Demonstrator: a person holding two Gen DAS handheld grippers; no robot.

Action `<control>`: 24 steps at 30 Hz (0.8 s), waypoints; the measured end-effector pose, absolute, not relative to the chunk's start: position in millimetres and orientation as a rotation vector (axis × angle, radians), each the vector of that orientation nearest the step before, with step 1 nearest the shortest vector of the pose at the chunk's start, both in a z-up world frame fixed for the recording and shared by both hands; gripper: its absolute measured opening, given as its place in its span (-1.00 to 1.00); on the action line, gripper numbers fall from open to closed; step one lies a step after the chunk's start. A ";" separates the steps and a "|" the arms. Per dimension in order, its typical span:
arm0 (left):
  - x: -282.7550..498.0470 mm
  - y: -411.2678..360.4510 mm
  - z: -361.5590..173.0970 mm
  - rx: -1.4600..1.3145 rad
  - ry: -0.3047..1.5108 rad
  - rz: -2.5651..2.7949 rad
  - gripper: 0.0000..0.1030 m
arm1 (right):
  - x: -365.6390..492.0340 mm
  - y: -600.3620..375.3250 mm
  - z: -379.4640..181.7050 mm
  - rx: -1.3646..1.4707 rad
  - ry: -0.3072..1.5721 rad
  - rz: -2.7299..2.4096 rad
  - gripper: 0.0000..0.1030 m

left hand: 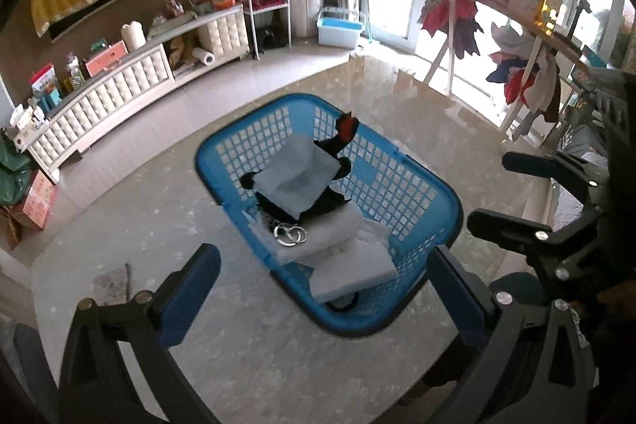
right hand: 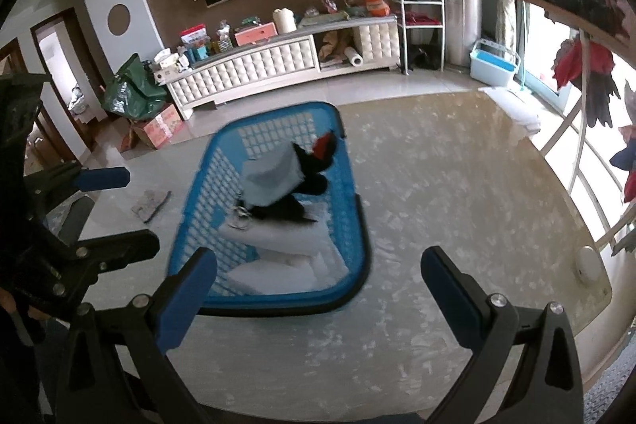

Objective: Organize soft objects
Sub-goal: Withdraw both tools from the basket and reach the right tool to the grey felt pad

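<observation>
A blue basket (left hand: 421, 185) is sitting on the marble table (left hand: 238, 344), holding folded white cloths (left hand: 349, 265) and a black garment (left hand: 330, 201), while both the left gripper (left hand: 326, 289) and right gripper (right hand: 318, 289) are hovering wide, empty.

Two handheld claws hang above the worktop, side by side and both empty. The left claw (left hand: 326, 289) is spread wide, its blue-padded fingers (left hand: 190, 289) pointing forward and down, nothing between them. The right claw (right hand: 318, 289) mirrors it, fingers (right hand: 187, 297) equally far apart and gripping nothing. Each appears at the edge of the other's camera: the right claw (left hand: 516, 193) at the left camera's right border, the left claw (right hand: 107, 213) at the right camera's left border.
</observation>
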State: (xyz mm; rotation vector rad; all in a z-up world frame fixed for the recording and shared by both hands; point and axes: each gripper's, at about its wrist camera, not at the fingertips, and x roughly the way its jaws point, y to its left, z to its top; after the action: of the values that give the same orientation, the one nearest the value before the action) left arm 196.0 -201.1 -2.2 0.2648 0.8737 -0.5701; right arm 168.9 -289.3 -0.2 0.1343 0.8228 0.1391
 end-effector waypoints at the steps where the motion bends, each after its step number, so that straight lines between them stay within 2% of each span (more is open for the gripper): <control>1: 191.7 -195.3 2.0 0.259 0.862 -0.568 1.00 | 167.2 -285.1 3.8 0.130 0.816 0.147 1.00; 10: 163.3 -136.3 20.2 0.206 0.791 -0.483 1.00 | 161.7 -238.1 19.2 0.068 0.792 0.203 1.00; 24: 139.5 -21.8 16.9 0.111 0.771 -0.318 1.00 | 179.5 -149.2 12.0 -0.045 0.842 0.274 1.00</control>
State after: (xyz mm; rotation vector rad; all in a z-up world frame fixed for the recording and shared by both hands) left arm 139.5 -21.8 16.9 0.1115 0.7711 -0.3183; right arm 179.5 -149.2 12.0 -0.0454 0.8416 0.2737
